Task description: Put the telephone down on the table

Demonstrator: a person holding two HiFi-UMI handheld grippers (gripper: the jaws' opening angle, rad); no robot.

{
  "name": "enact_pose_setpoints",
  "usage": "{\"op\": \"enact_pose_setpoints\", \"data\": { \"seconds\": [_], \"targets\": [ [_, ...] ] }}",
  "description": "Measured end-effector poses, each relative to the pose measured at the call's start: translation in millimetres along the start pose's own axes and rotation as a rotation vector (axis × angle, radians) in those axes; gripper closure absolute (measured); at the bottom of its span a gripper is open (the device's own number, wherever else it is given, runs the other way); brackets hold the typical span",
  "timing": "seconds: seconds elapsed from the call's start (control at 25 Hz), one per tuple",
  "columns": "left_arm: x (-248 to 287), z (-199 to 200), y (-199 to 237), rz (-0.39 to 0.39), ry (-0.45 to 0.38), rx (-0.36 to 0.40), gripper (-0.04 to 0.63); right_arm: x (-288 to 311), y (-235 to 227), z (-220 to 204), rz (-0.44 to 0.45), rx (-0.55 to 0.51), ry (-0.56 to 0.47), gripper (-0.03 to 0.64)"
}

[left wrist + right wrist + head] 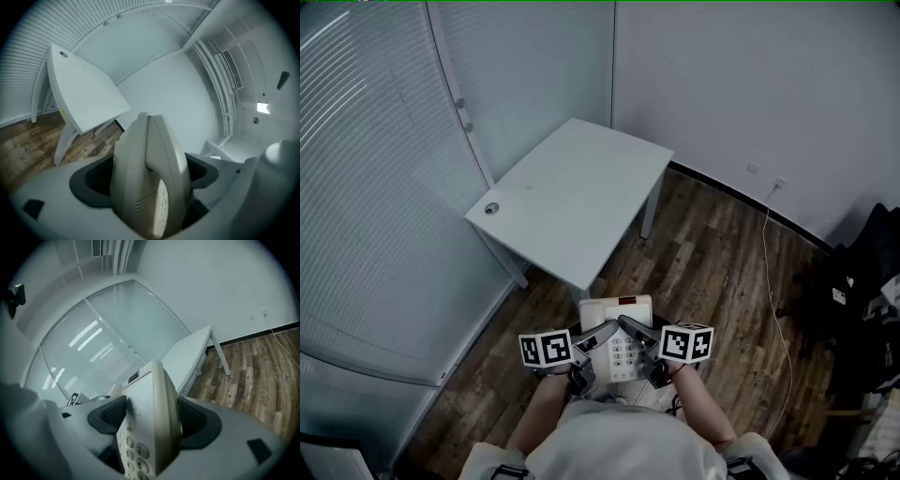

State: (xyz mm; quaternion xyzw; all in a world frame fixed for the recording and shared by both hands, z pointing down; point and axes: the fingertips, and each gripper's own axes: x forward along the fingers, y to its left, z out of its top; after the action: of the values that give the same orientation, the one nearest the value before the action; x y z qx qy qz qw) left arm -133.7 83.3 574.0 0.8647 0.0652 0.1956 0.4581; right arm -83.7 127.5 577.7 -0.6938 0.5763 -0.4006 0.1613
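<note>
Between the two grippers, up in the air and close to the person's body, hangs the telephone (619, 339). It is keypad up, short of the near corner of the bench (572, 197), with only wooden floor (712, 272) beneath it.

The left gripper (598, 337) has its fingers (91, 180) clamped on one side of the phone, across what looks like the handset (169, 159). The right gripper (636, 330) has its fingers (110, 413) clamped on the other side, by the keypad. So it's a two-sided pinch and nothing supports the phone from below.

Now the dangers, as I read them. The casing is smooth, rounded plastic, and if either hand eases off or the two drift apart on the carry, the phone could squirt out and hit the floor. The handset is the weak link: if it only sits loose in its cradle, a tilt could tip it off.

The bench is well ahead and higher than the phone sits now, so it has to come up and over that near edge. Clip the edge and the grip may twist. Set it down too near the rim and it could slide off when the fingers open. A white cable (769, 272) trails across the floor on the right, well apart from the path, so it's a small worry.
</note>
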Motion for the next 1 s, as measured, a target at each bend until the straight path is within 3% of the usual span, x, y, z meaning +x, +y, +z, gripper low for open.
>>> {"op": "enact_pose_setpoints", "data": {
  "seconds": [0.28, 1.0],
  "targets": [
    [-32.6, -61.8, -16.6, -0.009, 0.01, -0.015, 0.16, -40.4, 17.8, -55.0, -0.003, -0.009, 0.012, 0.264],
    [-52.9, -82.0, -31.2, 0.008, -0.041, -0.001, 0.16, -60.0, 34.2, -72.5, 0.026, -0.032, 0.016, 0.264]
  ]
}}
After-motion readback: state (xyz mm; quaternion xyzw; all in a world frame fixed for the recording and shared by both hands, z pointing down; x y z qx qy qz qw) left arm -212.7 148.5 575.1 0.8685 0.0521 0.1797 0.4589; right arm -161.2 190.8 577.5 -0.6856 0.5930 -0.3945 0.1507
